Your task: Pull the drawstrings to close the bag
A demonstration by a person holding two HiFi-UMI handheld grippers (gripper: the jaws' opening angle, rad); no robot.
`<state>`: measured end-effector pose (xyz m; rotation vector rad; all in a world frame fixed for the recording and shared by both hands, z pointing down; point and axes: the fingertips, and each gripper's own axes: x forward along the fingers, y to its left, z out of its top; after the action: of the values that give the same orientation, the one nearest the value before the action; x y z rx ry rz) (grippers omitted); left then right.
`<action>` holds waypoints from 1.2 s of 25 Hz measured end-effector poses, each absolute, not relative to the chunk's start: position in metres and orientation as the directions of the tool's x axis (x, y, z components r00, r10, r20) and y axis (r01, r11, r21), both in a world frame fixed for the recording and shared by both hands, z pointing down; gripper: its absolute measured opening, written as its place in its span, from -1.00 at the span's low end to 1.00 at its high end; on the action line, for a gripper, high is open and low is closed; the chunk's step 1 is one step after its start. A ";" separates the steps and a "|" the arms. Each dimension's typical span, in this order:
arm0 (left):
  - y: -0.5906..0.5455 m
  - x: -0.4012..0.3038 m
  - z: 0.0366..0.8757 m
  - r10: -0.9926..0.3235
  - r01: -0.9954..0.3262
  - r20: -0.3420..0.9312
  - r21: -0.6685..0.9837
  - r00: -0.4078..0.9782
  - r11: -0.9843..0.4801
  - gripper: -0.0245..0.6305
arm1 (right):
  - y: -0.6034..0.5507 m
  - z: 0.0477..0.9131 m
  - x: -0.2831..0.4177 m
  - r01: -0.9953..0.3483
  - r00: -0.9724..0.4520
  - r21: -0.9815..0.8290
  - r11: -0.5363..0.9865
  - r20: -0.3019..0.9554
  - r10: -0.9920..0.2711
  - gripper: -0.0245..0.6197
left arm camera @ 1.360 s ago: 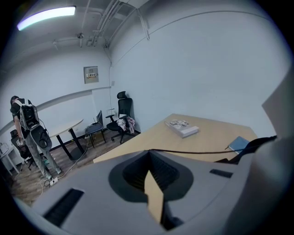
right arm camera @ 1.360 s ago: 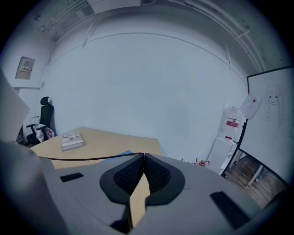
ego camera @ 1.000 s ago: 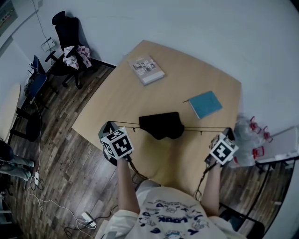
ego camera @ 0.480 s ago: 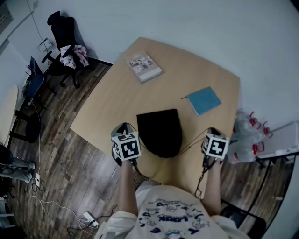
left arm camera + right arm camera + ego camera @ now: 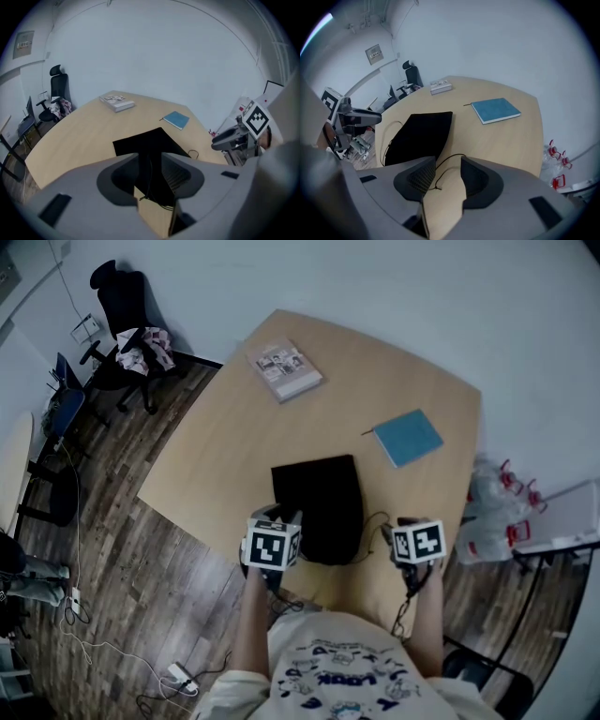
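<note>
Pointing steeply down beside the bag [image 5: 319, 507], left claw [image 5: 150, 169] and right claw [image 5: 443, 177] just opened wide, slack drawstring ends [image 5: 450, 157] between jaws.

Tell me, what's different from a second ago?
The left gripper and right gripper moved inward and down toward the bag, which went from bunched to lying flat on the table. Their jaws have just been opening, letting go the strings, now slack between them. The blue book and magazine stayed put.

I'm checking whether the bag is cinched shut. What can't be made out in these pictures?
- Black fabric bag, near edge: head view, partly under left gripper cube; left gripper view, mostly behind its jaws.
- Grey rectangular book, cover print: too small in every view.
</note>
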<state>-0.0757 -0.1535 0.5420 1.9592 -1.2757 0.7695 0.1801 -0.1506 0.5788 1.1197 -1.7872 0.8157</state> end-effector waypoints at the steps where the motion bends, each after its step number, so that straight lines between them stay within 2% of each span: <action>1: -0.151 -0.073 0.541 -0.520 -0.921 0.772 0.219 0.366 -0.322 -0.52 | -0.149 0.577 0.177 -0.913 -0.254 -0.103 0.394 0.900 -0.354 -0.45; 5: -0.153 -0.072 0.523 -0.535 -0.906 0.742 0.244 0.404 -0.345 -0.52 | -0.156 0.559 0.167 -0.909 -0.326 -0.163 0.384 0.852 -0.409 -0.44; 8: -0.165 -0.072 0.498 -0.622 -0.917 0.675 0.254 0.395 -0.307 -0.52 | -0.175 0.527 0.156 -0.924 -0.340 -0.158 0.348 0.754 -0.562 -0.44; 11: -0.177 -0.069 0.468 -0.715 -0.918 0.577 0.273 0.395 -0.286 -0.56 | -0.198 0.485 0.151 -0.954 -0.271 -0.067 0.291 0.605 -0.749 -0.45; 12: -0.180 -0.069 0.459 -0.747 -0.925 0.548 0.261 0.376 -0.274 -0.62 | -0.203 0.470 0.149 -0.961 -0.243 -0.025 0.275 0.548 -0.800 -0.50; 14: -0.185 -0.072 0.442 -0.806 -0.946 0.497 0.207 0.320 -0.248 -0.91 | -0.208 0.443 0.145 -0.968 -0.208 0.040 0.250 0.437 -0.875 -0.74; 15: -0.186 -0.072 0.435 -0.830 -0.954 0.472 0.175 0.298 -0.243 -0.92 | -0.208 0.432 0.142 -0.969 -0.204 0.053 0.243 0.390 -0.898 -0.79; 23: -0.185 -0.062 0.381 -0.936 -0.965 0.234 0.031 0.261 -0.261 -0.92 | -0.200 0.385 0.126 -0.964 -0.259 0.016 0.266 0.180 -0.949 -0.90; 30: -0.183 -0.062 0.377 -0.951 -0.972 0.204 0.009 0.233 -0.237 -0.92 | -0.195 0.373 0.121 -0.957 -0.281 0.033 0.288 0.134 -0.950 -0.91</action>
<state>-0.0624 -0.1829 0.3771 2.3589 -1.8517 0.2349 0.1215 -0.1947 0.3732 1.8003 -2.4163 0.0815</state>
